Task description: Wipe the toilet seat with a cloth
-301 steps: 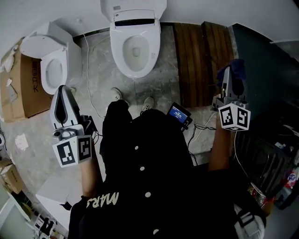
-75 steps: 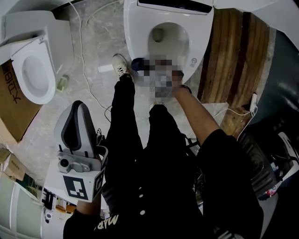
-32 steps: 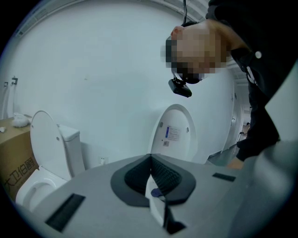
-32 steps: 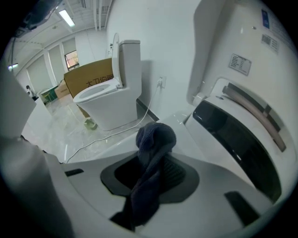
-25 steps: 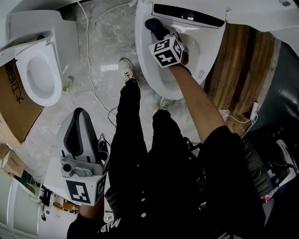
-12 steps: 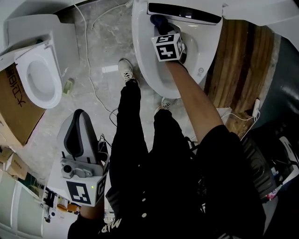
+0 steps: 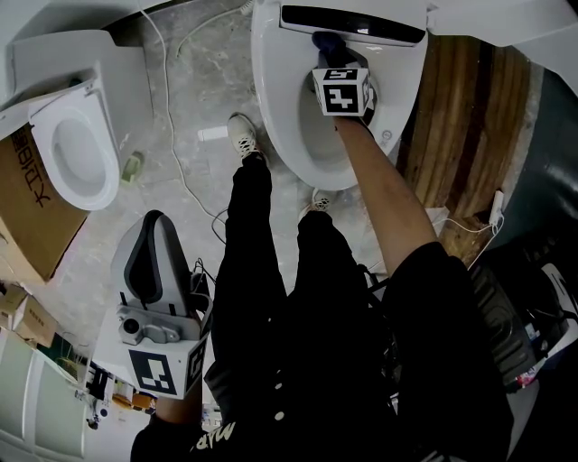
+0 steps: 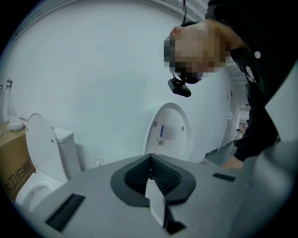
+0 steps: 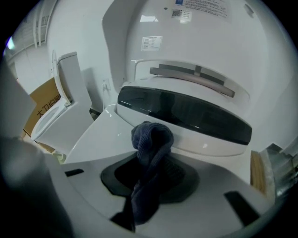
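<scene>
A white toilet with its seat (image 7: 274,99) down and lid raised stands at the top of the head view. My right gripper (image 7: 330,56) reaches over the bowl's rear and is shut on a dark blue cloth (image 7: 326,41), which presses against the back of the seat just below the black panel (image 7: 352,24). In the right gripper view the cloth (image 9: 151,139) bunches out of the shut jaws of the right gripper (image 9: 150,173) against the white seat rear (image 9: 104,128). My left gripper (image 7: 149,257) hangs low at the left, away from the toilet, shut and holding nothing (image 8: 150,175).
A second toilet (image 7: 77,149) stands at the left beside a cardboard box (image 7: 20,212). A white cable (image 7: 173,135) runs across the marble floor. Wooden planks (image 7: 465,117) lie right of the toilet. The person's legs and shoes (image 7: 241,135) stand before the bowl.
The right gripper has slid the cloth rightward along the back of the seat, from the left rear toward the middle. The left gripper has stayed put.
</scene>
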A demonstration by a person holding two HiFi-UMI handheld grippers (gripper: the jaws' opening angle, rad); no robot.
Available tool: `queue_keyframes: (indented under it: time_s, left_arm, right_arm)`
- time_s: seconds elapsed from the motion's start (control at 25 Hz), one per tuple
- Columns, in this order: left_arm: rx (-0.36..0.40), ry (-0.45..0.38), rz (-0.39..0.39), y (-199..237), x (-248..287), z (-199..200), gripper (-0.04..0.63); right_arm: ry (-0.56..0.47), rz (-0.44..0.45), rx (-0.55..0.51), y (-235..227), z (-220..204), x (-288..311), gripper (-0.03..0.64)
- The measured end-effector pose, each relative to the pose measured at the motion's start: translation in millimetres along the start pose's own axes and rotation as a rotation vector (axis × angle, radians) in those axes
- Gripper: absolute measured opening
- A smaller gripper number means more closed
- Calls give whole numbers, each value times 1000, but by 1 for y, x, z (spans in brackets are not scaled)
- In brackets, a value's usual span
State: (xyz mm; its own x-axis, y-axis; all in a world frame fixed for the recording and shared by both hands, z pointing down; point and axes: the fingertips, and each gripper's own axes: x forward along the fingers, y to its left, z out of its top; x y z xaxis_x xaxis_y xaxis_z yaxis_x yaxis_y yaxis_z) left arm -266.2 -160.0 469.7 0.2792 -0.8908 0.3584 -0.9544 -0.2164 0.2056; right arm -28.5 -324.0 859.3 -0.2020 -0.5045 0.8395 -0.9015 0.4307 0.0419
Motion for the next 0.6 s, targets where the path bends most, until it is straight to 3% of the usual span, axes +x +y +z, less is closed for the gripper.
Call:
queue_keyframes:
  time_s: [0.6]
  left_arm:
    - [11,1,-17,-9,5,3,8]
  right_arm:
    - [61,-70,-67,-64,-27,-10,101]
